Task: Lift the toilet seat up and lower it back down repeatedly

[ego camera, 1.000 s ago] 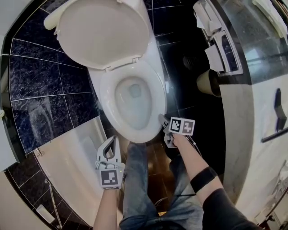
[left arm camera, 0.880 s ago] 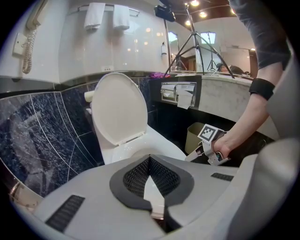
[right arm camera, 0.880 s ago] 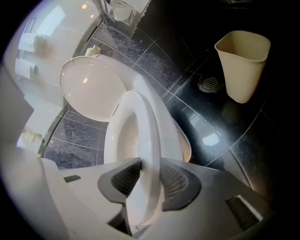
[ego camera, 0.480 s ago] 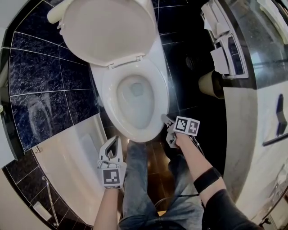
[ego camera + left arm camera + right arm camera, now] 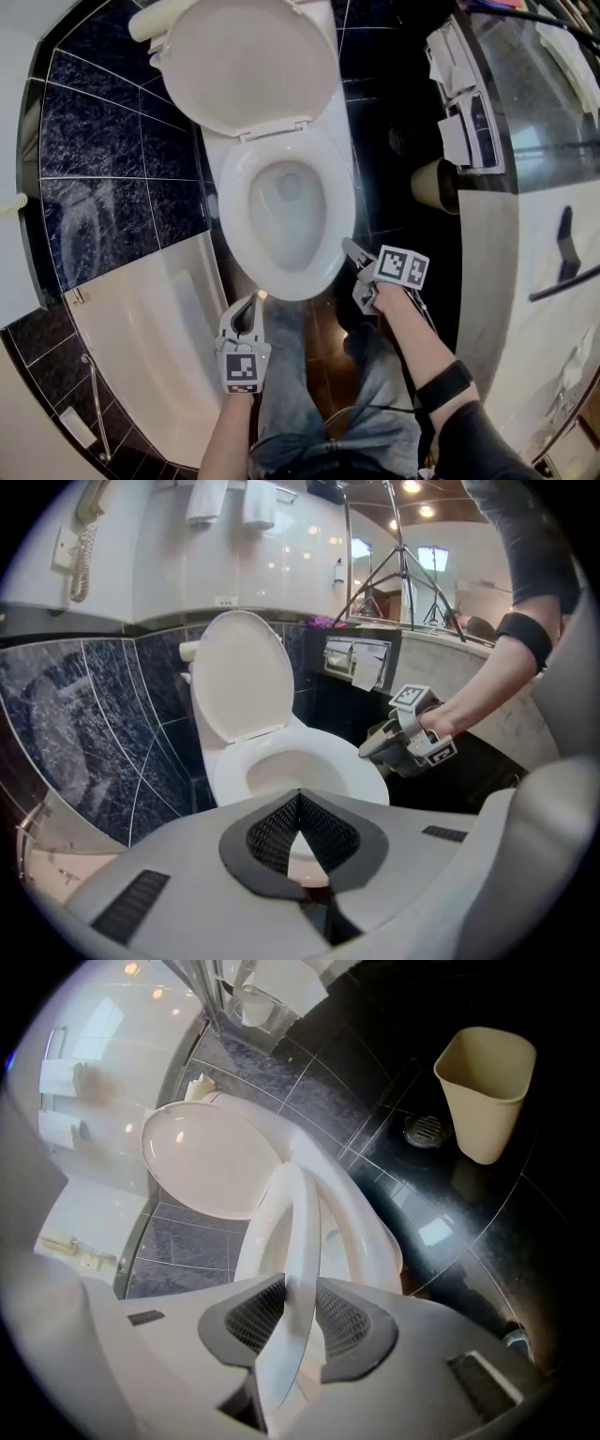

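- The right hand-held gripper (image 5: pixel 298 1302) is clamped on the front edge of the toilet seat (image 5: pixel 298 1227). Its jaws have just been closing, and the thin white rim runs between the two dark, mesh-textured pads.
- In the right gripper view the seat is a smooth, glossy white ring, and a gap shows between it and the rounded bowl rim (image 5: pixel 364 1227) beside it.
- From the head view, that gripper (image 5: pixel 349 247) meets the seat (image 5: pixel 328 202) at its front right. The person's hand is behind the marker cube.
- The left hand-held gripper (image 5: pixel 300 799) is closed on nothing, its pad tips meeting. It hangs in front of the bowl, clear of it (image 5: pixel 251 302).
- The lid (image 5: pixel 248 61), a broad smooth oval of white plastic, stands raised against the wall.
- The wall tiles (image 5: pixel 94 216) are dark blue-black with pale marbled veining. The floor (image 5: pixel 450 1213) is glossy black tile.
- A plain beige waste bin (image 5: pixel 483 1091), tapered and open-topped, stands on the floor, with a round metal drain (image 5: pixel 427 1131) just beside it.
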`<state>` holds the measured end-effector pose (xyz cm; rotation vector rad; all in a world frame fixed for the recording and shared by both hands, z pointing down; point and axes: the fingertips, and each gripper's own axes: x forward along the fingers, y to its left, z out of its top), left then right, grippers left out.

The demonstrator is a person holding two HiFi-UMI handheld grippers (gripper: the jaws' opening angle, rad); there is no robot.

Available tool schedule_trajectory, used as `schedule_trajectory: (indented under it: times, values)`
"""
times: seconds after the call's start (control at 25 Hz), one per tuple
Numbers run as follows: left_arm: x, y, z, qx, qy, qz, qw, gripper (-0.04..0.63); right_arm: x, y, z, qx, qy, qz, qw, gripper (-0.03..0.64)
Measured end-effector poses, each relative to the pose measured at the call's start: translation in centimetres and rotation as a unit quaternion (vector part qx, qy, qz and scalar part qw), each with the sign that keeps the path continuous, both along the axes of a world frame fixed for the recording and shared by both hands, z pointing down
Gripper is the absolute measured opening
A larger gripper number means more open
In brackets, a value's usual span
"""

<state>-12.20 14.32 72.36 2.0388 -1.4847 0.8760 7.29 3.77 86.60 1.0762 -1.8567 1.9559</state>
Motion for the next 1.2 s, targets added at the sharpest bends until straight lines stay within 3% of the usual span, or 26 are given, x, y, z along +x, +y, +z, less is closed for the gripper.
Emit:
schedule_trajectory:
  times: [0.16,0.36,0.6,0.8,0.96,1.2]
  values:
    - [-0.4,3.3,1.2,-0.039,0.007,0.003,0.9992,0.0,-0.5,-1.5,-4.6,0.007,-0.008,-0.002,1.0,0.129]
    - [0.5,2.7,1.8,-0.074,0.056,-0.033,0.9952,0.0,-1.3,-4.1,-10.1,0.022,-0.013,-0.012,1.0,0.132]
    - [1.5,-4.2,-1.8,-0.028,0.083,-0.041,0.9953,0.0,-1.8,-6.0,-12.6,0.021,-0.012,0.005,1.0,0.135]
    - [0.8,-6.6,-3.6,-0.025,0.097,-0.077,0.992,0.0,-2.0,-7.3,-14.2,0.02,-0.001,0.01,1.0,0.143]
    - [0.5,-8.5,-5.8,-0.018,0.098,-0.072,0.9924,0.0,-2.1,-8.6,-15.8,0.016,-0.003,0.026,1.0,0.144]
    - [-0.9,-13.1,-9.2,0.017,0.089,-0.06,0.994,0.0,-2.5,-11.1,-22.2,0.083,0.006,0.003,0.996,0.087]
